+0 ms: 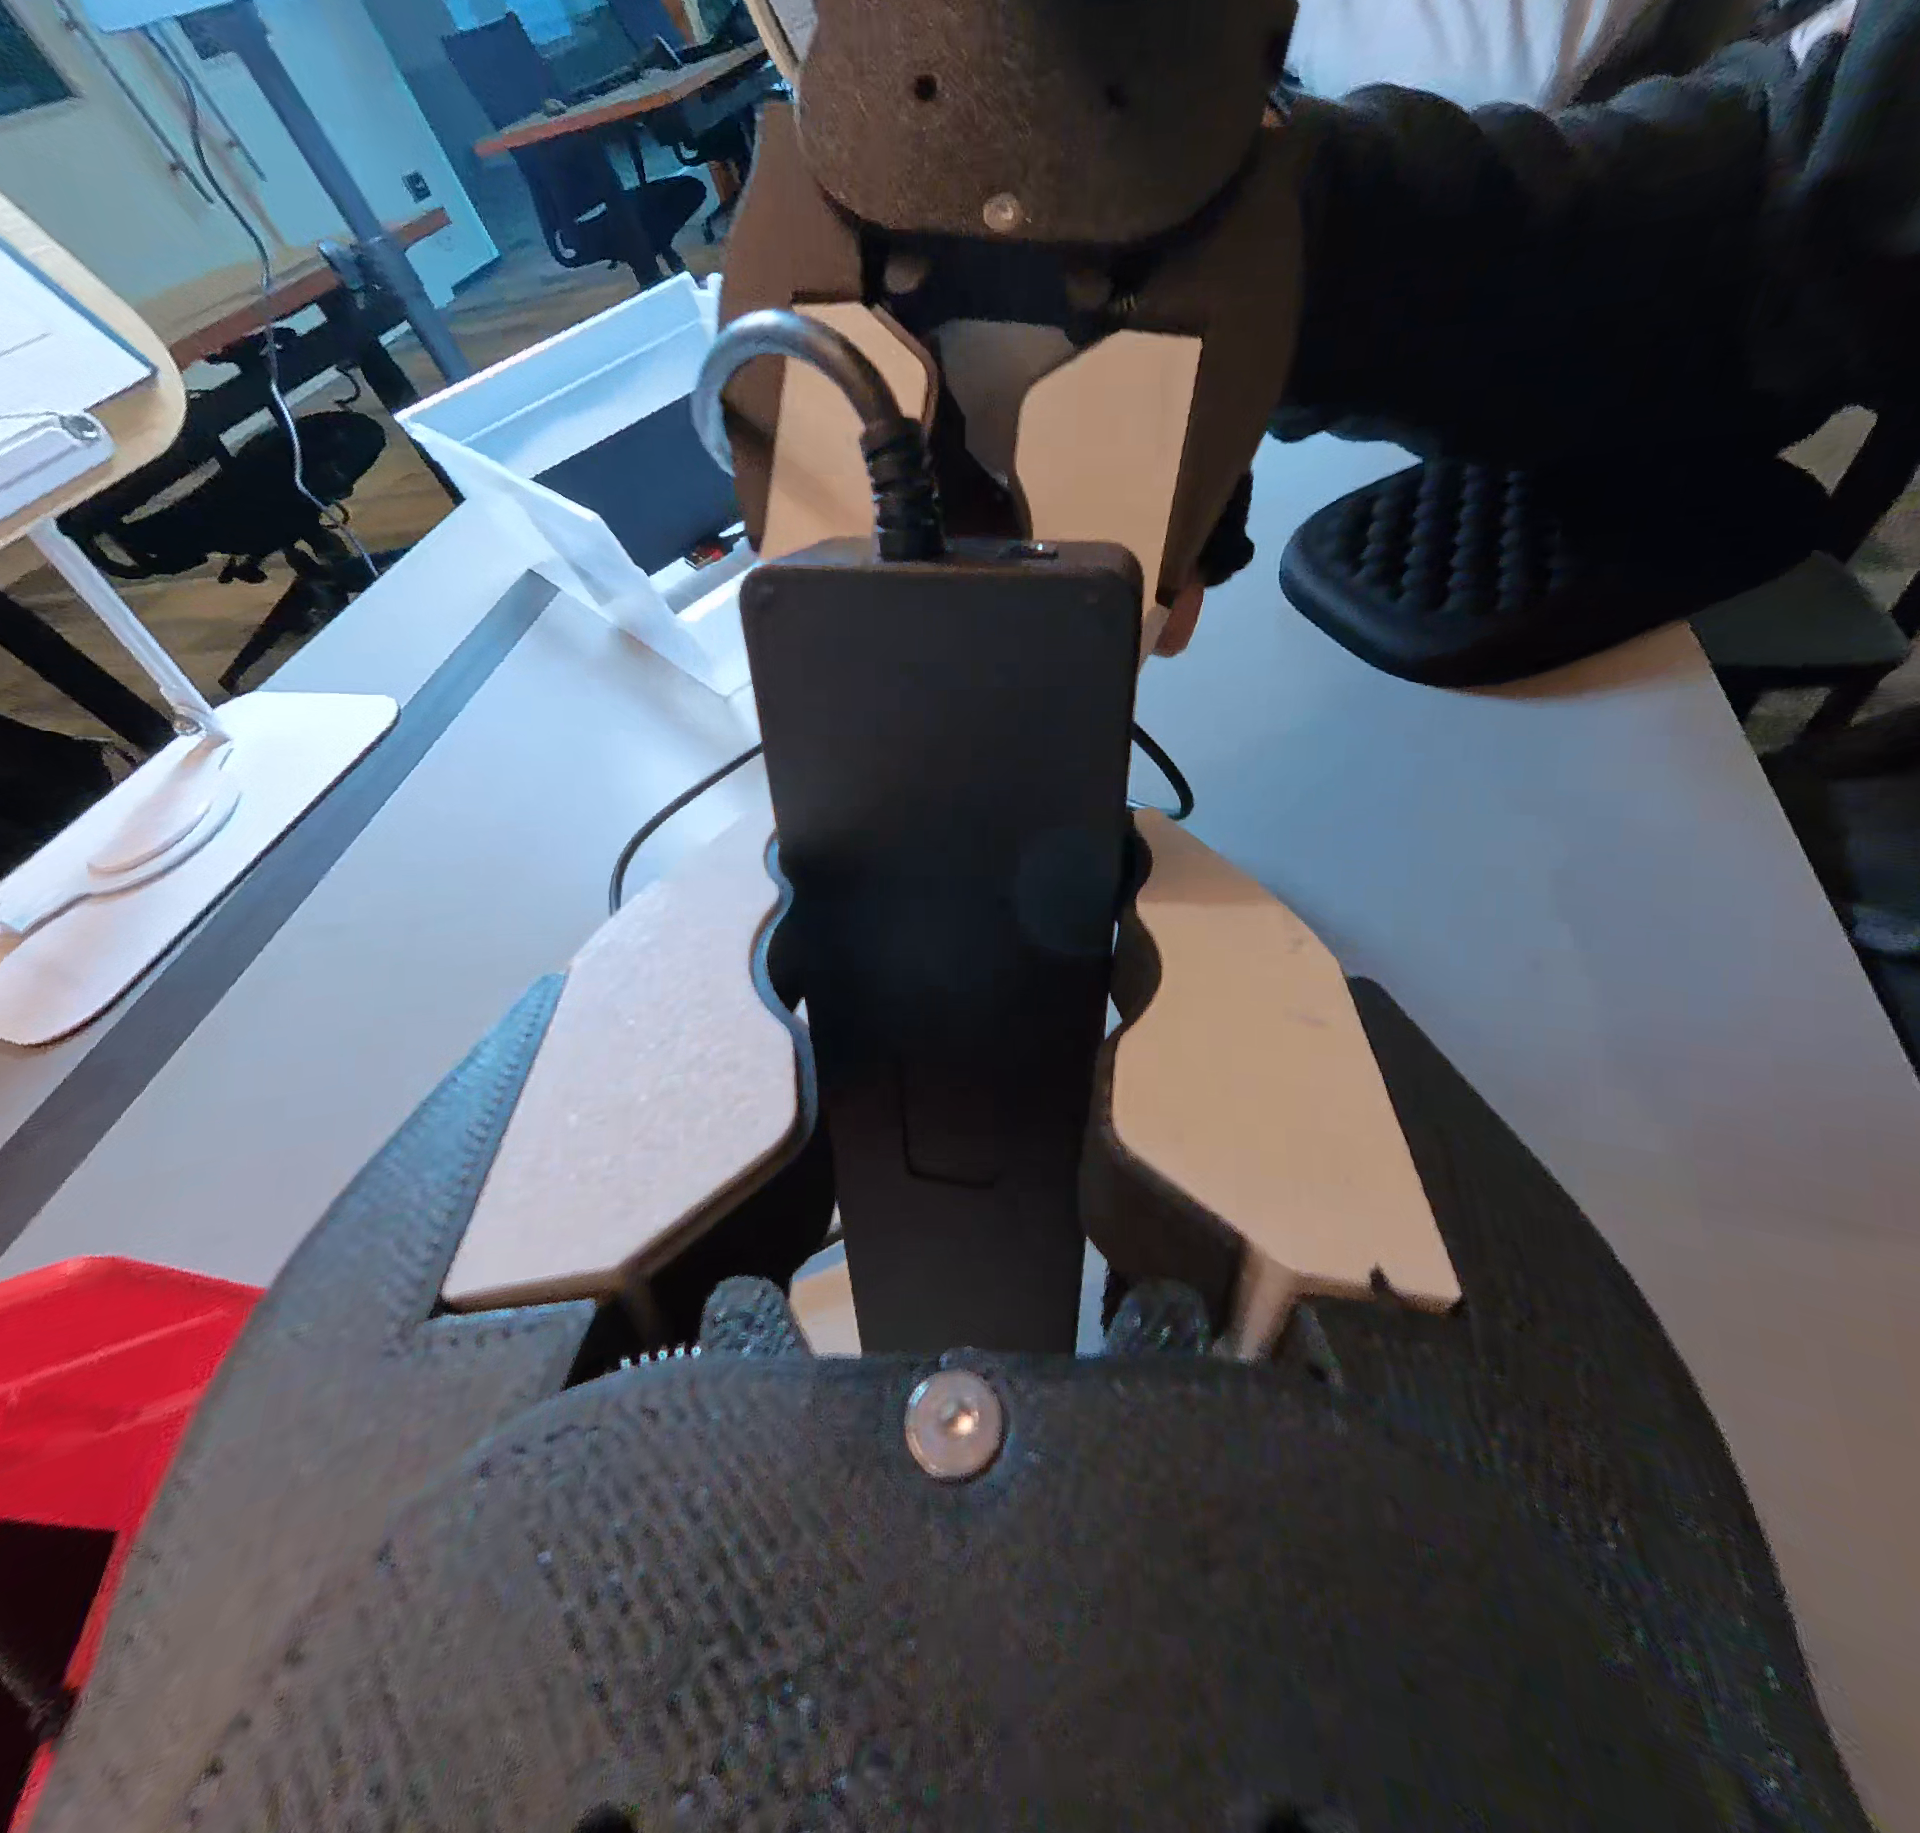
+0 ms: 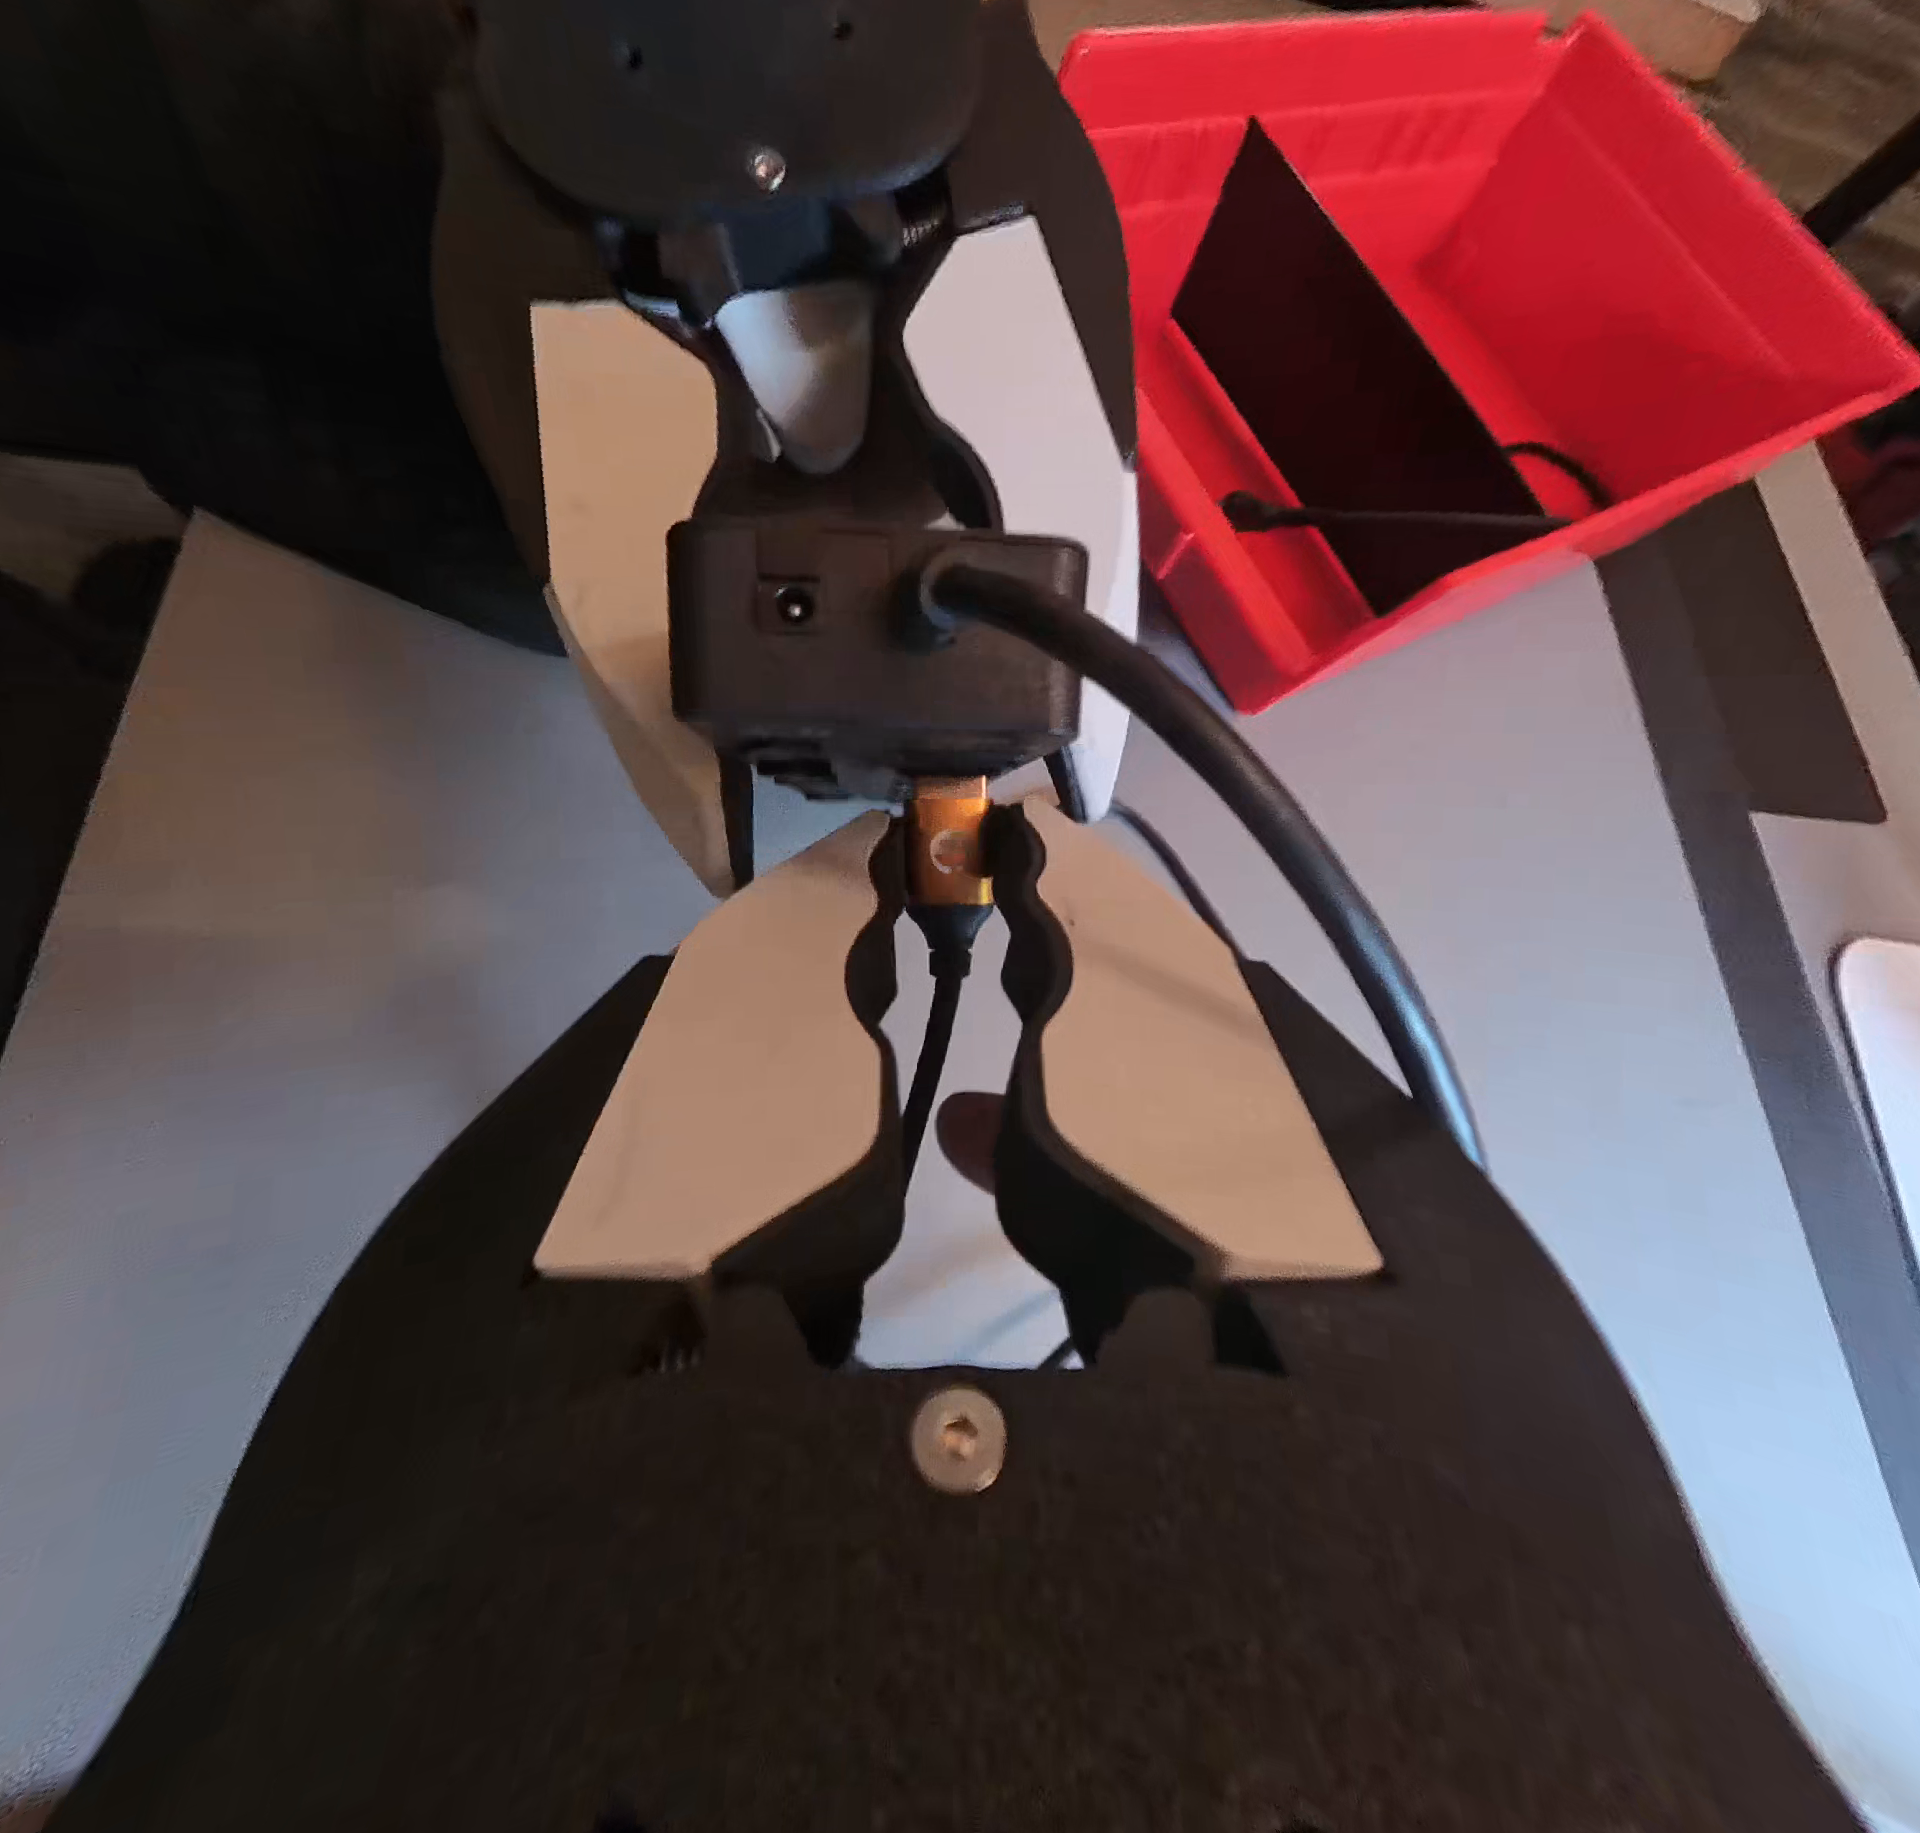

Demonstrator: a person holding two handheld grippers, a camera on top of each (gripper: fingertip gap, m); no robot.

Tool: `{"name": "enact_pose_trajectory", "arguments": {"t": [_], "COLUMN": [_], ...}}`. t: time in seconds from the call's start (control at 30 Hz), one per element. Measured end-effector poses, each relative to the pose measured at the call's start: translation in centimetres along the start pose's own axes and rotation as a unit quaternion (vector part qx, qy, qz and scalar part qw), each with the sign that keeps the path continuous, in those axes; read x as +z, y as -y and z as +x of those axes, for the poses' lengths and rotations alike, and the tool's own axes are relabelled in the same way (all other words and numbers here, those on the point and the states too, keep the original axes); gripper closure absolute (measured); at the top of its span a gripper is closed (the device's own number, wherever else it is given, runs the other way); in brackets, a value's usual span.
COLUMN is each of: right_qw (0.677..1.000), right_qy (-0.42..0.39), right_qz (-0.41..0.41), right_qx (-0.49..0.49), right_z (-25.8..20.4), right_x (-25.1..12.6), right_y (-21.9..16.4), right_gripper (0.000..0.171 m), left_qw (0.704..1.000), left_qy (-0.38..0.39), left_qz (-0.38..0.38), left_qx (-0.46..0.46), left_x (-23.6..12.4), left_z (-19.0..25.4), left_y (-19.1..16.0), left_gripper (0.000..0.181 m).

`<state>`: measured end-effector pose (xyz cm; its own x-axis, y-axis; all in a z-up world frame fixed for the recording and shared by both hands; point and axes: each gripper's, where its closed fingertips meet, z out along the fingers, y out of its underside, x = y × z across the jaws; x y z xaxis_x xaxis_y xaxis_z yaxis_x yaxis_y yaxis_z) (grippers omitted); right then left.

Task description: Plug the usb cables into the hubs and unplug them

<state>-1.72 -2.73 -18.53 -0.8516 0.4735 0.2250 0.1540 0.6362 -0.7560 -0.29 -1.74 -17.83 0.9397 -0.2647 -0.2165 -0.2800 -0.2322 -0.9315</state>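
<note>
In the left wrist view, my left gripper is shut on a long black USB hub and holds it above the white table. The hub's thick cable curls out of its far end. In the right wrist view, my right gripper is shut on an orange USB plug. The plug's front end sits against the hub with no metal tip showing. Its thin black cable runs back between my fingers. The right gripper faces me beyond the hub in the left wrist view.
A red bin with a black divider stands on the table right of the hub, and shows at the lower left in the left wrist view. A white lamp base, a white tray and a black chair armrest surround the table. Left and right tips are no more than a few centimetres apart.
</note>
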Motion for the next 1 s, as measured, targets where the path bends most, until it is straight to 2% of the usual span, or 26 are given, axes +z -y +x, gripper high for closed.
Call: {"name": "enact_pose_trajectory", "arguments": {"t": [0.07,0.13,0.17,0.23,0.33,0.5,0.6,0.7,0.8,0.9,1.0], "right_qw": [0.998,0.998,0.998,0.993,0.973,0.925,0.907,0.922,0.937,0.948,0.957], "right_qy": [-0.021,0.013,0.049,0.090,0.127,0.033,-0.057,-0.158,-0.220,-0.256,-0.235], "right_qz": [-0.059,-0.056,-0.033,0.053,0.181,0.373,0.415,0.352,0.269,0.173,0.066], "right_qx": [-0.001,0.021,0.016,-0.052,-0.072,-0.068,-0.044,-0.018,0.029,0.077,0.156], "right_z": [1.0,0.0,-1.3,-3.6,-5.2,-1.1,3.7,9.6,14.7,18.0,18.7], "right_x": [-0.1,-0.7,-1.6,-4.7,-10.6,-22.3,-27.9,-29.6,-28.8,-26.2,-22.7], "right_y": [-2.6,-3.6,-2.6,1.1,6.7,12.2,13.1,10.9,6.2,-0.9,-9.6], "right_gripper": [0.155,0.155,0.155,0.155,0.155,0.155,0.155,0.155,0.155,0.155,0.155], "left_qw": [0.999,0.996,0.994,0.989,0.985,0.982,0.981,0.982,0.982,0.983,0.983], "left_qy": [0.011,0.015,0.043,0.089,0.106,0.122,0.119,0.121,0.120,0.120,0.120], "left_qz": [0.034,0.066,0.075,0.067,0.032,-0.034,-0.045,-0.051,-0.049,-0.048,-0.043], "left_qx": [-0.015,-0.058,-0.063,-0.092,-0.131,-0.143,-0.147,-0.139,-0.136,-0.133,-0.132], "left_x": [-1.2,-3.2,-3.9,-4.7,-4.2,-2.8,-2.4,-2.3,-2.2,-2.2,-2.3], "left_z": [-1.0,-2.5,-3.7,-5.8,-6.9,-7.1,-6.8,-6.6,-6.5,-6.4,-6.4], "left_y": [1.0,2.0,2.0,1.2,-0.7,-3.1,-3.6,-3.6,-3.5,-3.4,-3.1], "left_gripper": [0.124,0.124,0.124,0.124,0.124,0.123,0.123,0.124,0.124,0.124,0.124]}}
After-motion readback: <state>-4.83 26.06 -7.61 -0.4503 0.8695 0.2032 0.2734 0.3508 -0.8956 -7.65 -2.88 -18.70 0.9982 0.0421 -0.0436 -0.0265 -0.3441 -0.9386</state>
